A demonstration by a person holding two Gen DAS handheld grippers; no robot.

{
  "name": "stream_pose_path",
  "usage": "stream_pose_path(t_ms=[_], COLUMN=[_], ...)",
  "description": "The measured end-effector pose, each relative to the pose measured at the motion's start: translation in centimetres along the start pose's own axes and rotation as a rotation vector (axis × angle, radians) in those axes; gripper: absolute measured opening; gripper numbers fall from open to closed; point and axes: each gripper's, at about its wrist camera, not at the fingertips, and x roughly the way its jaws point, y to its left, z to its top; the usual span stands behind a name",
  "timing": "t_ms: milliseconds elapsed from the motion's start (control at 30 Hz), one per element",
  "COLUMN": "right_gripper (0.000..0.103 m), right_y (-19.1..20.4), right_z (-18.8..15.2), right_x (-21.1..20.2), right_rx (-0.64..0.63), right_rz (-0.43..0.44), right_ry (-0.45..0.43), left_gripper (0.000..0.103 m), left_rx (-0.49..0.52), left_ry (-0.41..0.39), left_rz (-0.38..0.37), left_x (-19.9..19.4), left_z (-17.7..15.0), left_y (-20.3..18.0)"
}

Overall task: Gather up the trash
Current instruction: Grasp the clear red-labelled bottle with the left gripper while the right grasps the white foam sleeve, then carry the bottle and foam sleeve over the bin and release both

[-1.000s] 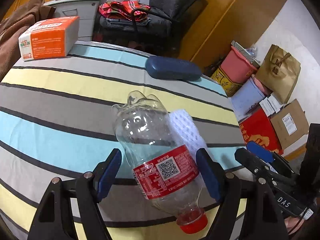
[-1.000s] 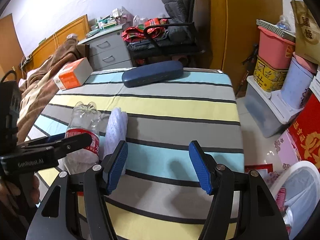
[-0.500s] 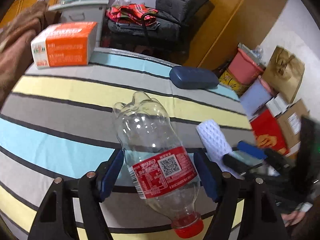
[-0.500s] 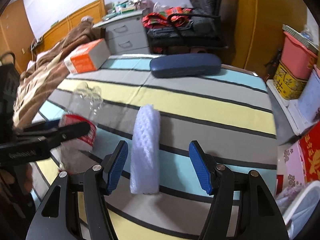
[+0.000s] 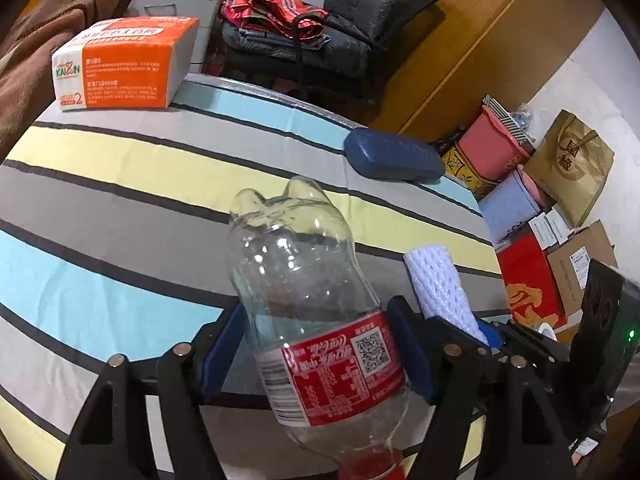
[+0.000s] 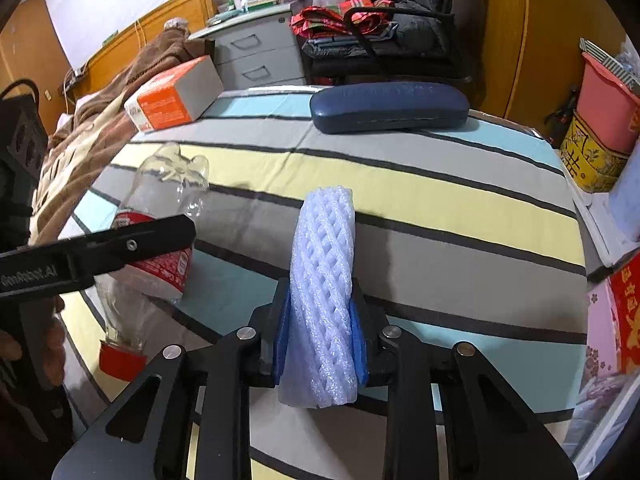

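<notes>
An empty clear plastic bottle (image 5: 304, 292) with a red label and red cap is clamped between the blue pads of my left gripper (image 5: 316, 354), cap toward the camera. It also shows in the right wrist view (image 6: 160, 216), lifted off the striped table (image 6: 460, 216). My right gripper (image 6: 320, 336) is shut on a white foam net sleeve (image 6: 324, 272), which also shows in the left wrist view (image 5: 438, 284), beside the bottle.
A dark blue glasses case (image 6: 388, 106) and an orange tissue box (image 6: 172, 96) lie at the table's far side. A chair with clothes (image 6: 380, 28) and a drawer unit (image 6: 260, 52) stand behind. Boxes, bags and a pink bin (image 5: 500, 148) crowd the floor to the right.
My left gripper closed on the bottle and raised it. My right gripper moved left to the foam sleeve and shut on it.
</notes>
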Motion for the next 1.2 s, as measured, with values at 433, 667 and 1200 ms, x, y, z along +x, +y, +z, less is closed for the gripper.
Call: stream_pose_path(t_ms=[433,667,1200], right_gripper=[0.024,0.024,0.024], right_y=[-0.8,-1.5,-3.6], right_z=[-1.1,-2.2,-4.7], right_x=[-2.7,-4.9,-10.1], right_rx=[0.067,0.110,0.202], right_rz=[-0.010,-0.018,-0.053], right_ry=[-0.075,-0.117,-0.245], left_gripper=[0.068,0.067,0.065], left_rx=[0.098,0.107,0.169], left_ry=[-0.053,-0.078,-0.156], left_rz=[0.020,-0.015,-0.114], left_x=[-2.0,-3.5,-6.7], left_z=[-1.6,-3.1,-5.4], left_y=[-3.1,-4.7,-10.0])
